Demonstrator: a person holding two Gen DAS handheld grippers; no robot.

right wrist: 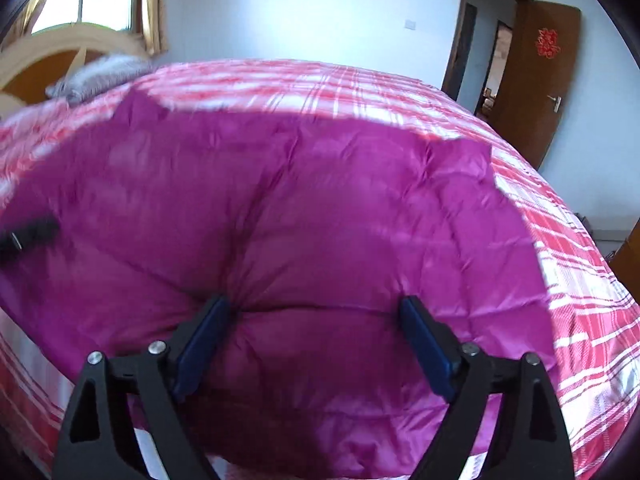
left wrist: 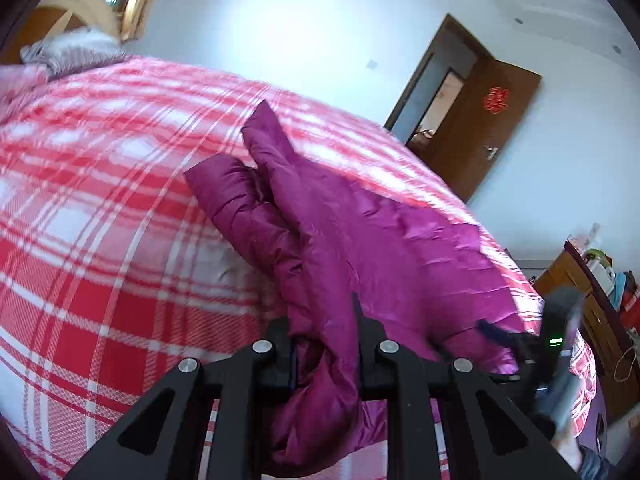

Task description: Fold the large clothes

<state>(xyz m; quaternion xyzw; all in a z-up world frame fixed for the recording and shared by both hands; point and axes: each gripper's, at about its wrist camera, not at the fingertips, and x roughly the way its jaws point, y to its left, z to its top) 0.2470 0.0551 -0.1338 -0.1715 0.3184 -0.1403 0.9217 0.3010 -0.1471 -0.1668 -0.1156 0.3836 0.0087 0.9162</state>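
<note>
**A:** How far along was the fold at that point?

**B:** Early, I'd judge. The magenta down jacket lay on the plaid-covered bed, toward its near edge and its door-side corner. The body was spread broad and puffy, not squared into any packet.

**A:** And the sleeves?

**B:** Two sleeves lay side by side, pointing up the bed toward the headboard. Whether that counted as a finished fold, I couldn't tell.

**A:** What were the tongs doing?

**B:** The left gripper was clenched on a bunched ridge of the jacket, near the sleeve side. The right gripper stood released, its fingers wide apart over the quilted body; the left finger looked to touch a seam, but nothing was pinched.

**A:** So what was left?

**B:** Most of it, I'd say: carrying that gathered part over, then folding the body down.
</note>
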